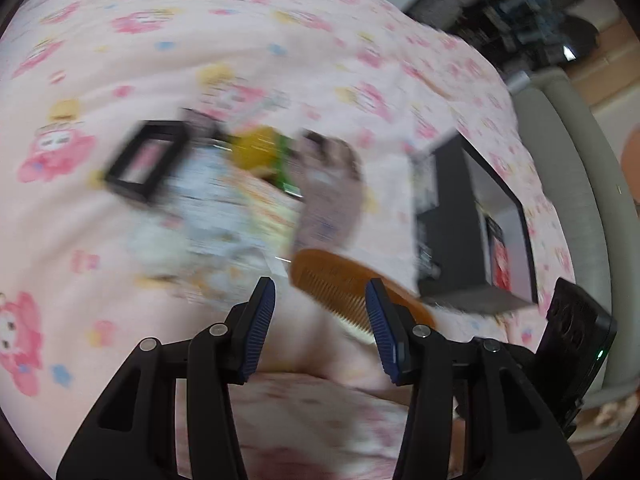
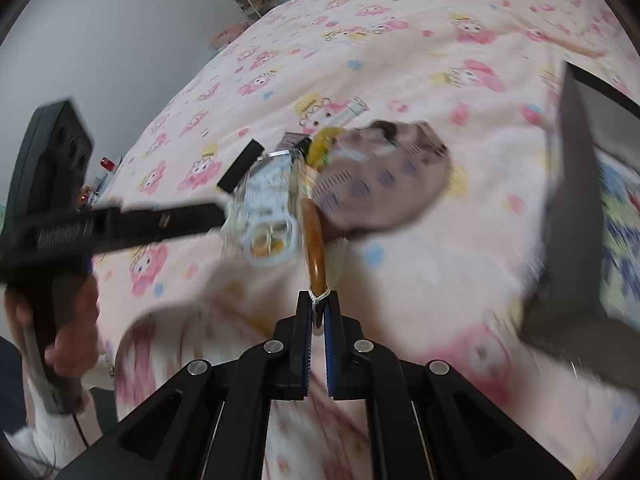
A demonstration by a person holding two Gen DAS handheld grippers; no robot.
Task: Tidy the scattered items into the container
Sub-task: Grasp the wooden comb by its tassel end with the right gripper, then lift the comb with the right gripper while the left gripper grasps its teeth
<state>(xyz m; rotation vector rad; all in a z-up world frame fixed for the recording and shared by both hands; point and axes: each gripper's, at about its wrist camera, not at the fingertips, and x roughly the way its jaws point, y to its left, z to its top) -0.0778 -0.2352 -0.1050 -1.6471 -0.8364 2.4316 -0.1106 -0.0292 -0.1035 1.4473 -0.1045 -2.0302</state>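
Bedsheet (image 1: 168,40): pale pink, printed with pink cartoon figures plus small yellow and blue flowers. Comb (image 1: 340,280): amber-brown with paler teeth. Container (image 1: 460,232): black outside, grey inner wall, with a red item inside. Frame (image 1: 144,160): black border around a pink centre. Pouch (image 2: 380,176): mauve-grey with darker dotted rows. Packet (image 2: 268,204): light blue and white. Left claw (image 1: 322,328) and right claw (image 2: 318,312): black with blue ribbed pads (image 1: 260,320).

Both feeds look evenly lit, soft indoor light, no glare and only faint shadows. I get heavy motion blur across the bedspread (image 1: 160,20) and the clutter (image 2: 280,200), while my own fingers (image 1: 260,320) stay sharp. Fisheye bending curves the bed edges, and dark vignette rings every corner.
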